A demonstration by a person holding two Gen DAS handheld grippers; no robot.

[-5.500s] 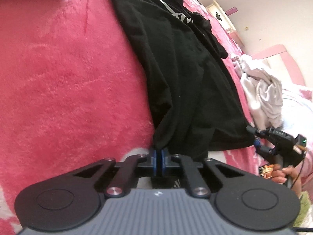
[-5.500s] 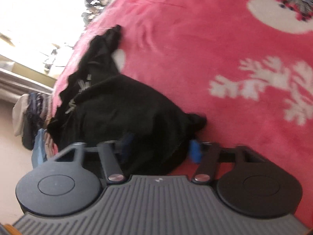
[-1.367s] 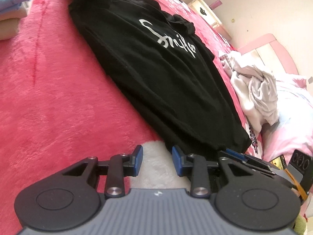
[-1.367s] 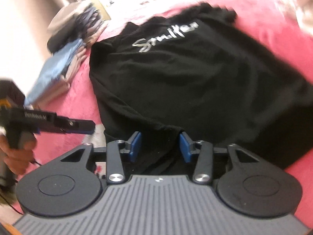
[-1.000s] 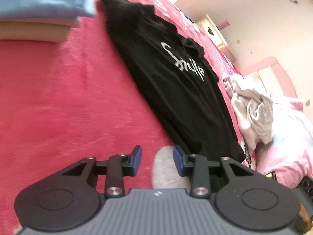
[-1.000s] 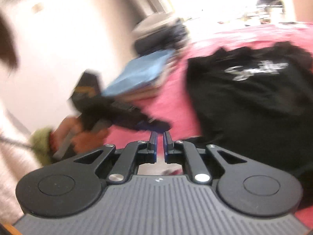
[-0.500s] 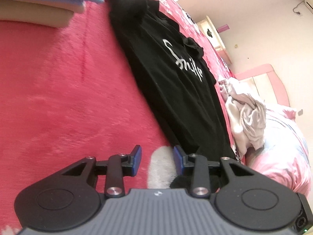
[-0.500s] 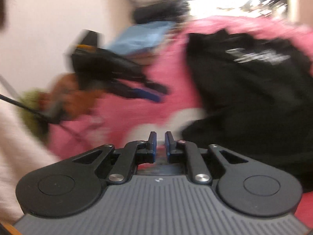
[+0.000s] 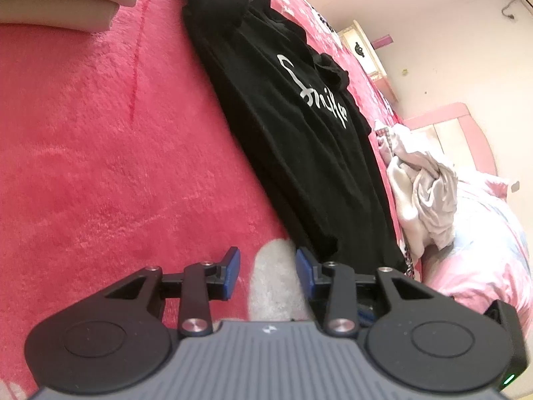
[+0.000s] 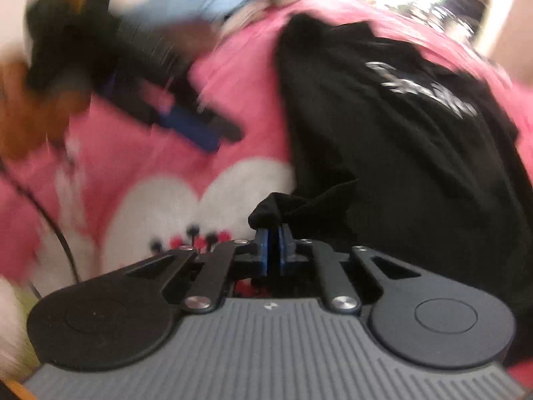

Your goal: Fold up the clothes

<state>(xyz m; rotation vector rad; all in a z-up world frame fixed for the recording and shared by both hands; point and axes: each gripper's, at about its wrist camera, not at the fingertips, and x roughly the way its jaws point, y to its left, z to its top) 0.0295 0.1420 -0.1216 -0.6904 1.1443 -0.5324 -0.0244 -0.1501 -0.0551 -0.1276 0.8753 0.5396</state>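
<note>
A black T-shirt [image 9: 299, 133] with white script lies spread flat on the red fleece blanket [image 9: 100, 133]. My left gripper [image 9: 268, 266] hovers open just left of the shirt's near hem corner, with only a white patch of blanket between its blue pads. In the blurred right wrist view, my right gripper [image 10: 273, 246] has its jaws closing to shut on a bunched corner [image 10: 269, 210] of the black T-shirt [image 10: 416, 150], which is pulled into a small peak. The left gripper [image 10: 186, 123] appears there as a blurred shape at the upper left, held by a hand [image 10: 26, 110].
A folded stack of clothes [image 9: 60, 0] sits at the far left edge of the blanket. A crumpled white garment [image 9: 423, 193] lies right of the shirt, beside pink bedding [image 9: 483, 233]. Behind those are a pink headboard [image 9: 466, 126] and a pale cabinet [image 9: 366, 46].
My right gripper has swung down to the shirt's near corner and now pinches the fabric. The left gripper has hardly moved and stays open.
</note>
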